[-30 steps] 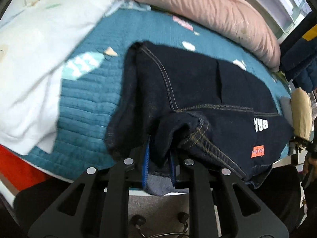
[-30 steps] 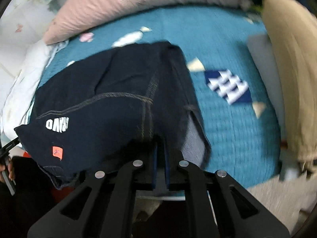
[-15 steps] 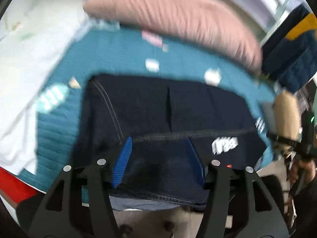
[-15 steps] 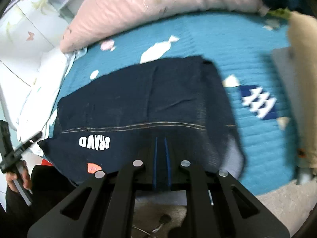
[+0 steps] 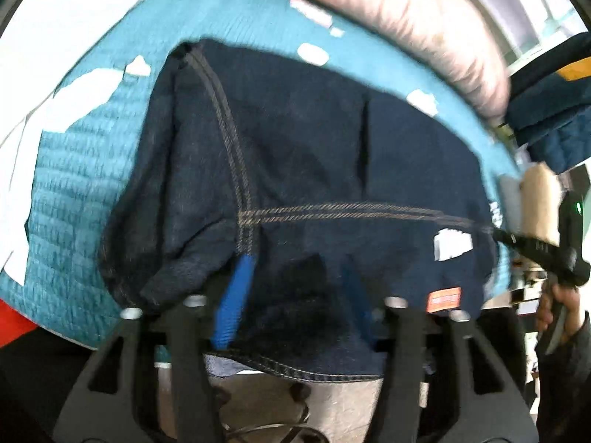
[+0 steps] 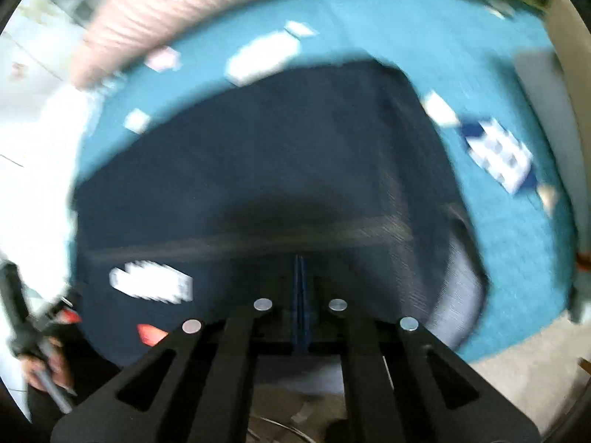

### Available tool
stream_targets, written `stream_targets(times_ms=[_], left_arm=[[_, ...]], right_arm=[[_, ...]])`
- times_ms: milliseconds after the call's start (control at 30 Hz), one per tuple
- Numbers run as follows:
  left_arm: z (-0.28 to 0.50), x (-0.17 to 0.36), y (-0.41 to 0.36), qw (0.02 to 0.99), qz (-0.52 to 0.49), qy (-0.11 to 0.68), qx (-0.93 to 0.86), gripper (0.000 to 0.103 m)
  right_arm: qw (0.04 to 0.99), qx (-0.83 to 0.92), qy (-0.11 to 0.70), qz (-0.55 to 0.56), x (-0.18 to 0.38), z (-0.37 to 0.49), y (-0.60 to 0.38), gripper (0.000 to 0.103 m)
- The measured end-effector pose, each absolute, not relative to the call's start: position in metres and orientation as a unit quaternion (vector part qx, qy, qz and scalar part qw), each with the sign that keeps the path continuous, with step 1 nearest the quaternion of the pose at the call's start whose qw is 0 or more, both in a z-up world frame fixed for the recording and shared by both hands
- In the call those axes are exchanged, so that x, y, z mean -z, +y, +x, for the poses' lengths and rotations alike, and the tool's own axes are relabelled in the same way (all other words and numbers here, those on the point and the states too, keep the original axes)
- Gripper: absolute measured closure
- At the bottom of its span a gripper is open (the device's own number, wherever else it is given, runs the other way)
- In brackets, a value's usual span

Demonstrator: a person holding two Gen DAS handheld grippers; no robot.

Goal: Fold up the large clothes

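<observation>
Dark navy denim jeans lie folded on the teal quilted bedspread, with tan stitching, white lettering and an orange tag near the front edge. My left gripper is open, its blue-padded fingers spread over the jeans' near edge, the cloth lying between them. In the right wrist view the jeans fill the middle, blurred. My right gripper is shut with its blue pads pressed together at the jeans' near edge; whether cloth is pinched there I cannot tell.
A pink pillow lies along the far side of the bed, also in the right wrist view. A white blanket lies at the left. Navy clothing and a beige item lie at the right. The bedspread edge and floor are near.
My left gripper opened from its hold on the jeans a second ago and stays open over the hem. The right gripper stays shut. Both views shifted, now blurred by motion.
</observation>
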State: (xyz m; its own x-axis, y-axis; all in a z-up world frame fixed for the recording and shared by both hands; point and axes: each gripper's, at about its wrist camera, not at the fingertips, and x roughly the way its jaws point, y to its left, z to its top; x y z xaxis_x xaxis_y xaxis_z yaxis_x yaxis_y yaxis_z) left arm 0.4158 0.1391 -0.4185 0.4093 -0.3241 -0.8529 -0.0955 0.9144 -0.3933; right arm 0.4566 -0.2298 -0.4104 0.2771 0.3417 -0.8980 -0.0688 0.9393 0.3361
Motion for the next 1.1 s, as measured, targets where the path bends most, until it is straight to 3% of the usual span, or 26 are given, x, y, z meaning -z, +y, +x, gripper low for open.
stream_targets(times_ms=[233, 500, 800, 1100], left_arm=[[0.406, 0.406, 0.182, 0.831, -0.246, 0.498, 0.031, 0.023], [0.406, 0.441, 0.224, 0.794, -0.291, 0.533, -0.033, 0.022], [0.409, 0.449, 0.227, 0.788, -0.316, 0.527, -0.031, 0.019], [0.403, 0.438, 0.223, 0.798, -0.305, 0.518, -0.038, 0.019]], right_arm=[[0.788, -0.2, 0.573, 0.104, 0.398, 0.517, -0.125, 0.101], [0.76, -0.156, 0.62, 0.12, 0.475, 0.554, -0.096, 0.103], [0.749, -0.202, 0.62, 0.115, 0.441, 0.482, -0.108, 0.1], [0.726, -0.193, 0.641, 0.157, 0.484, 0.436, -0.117, 0.103]])
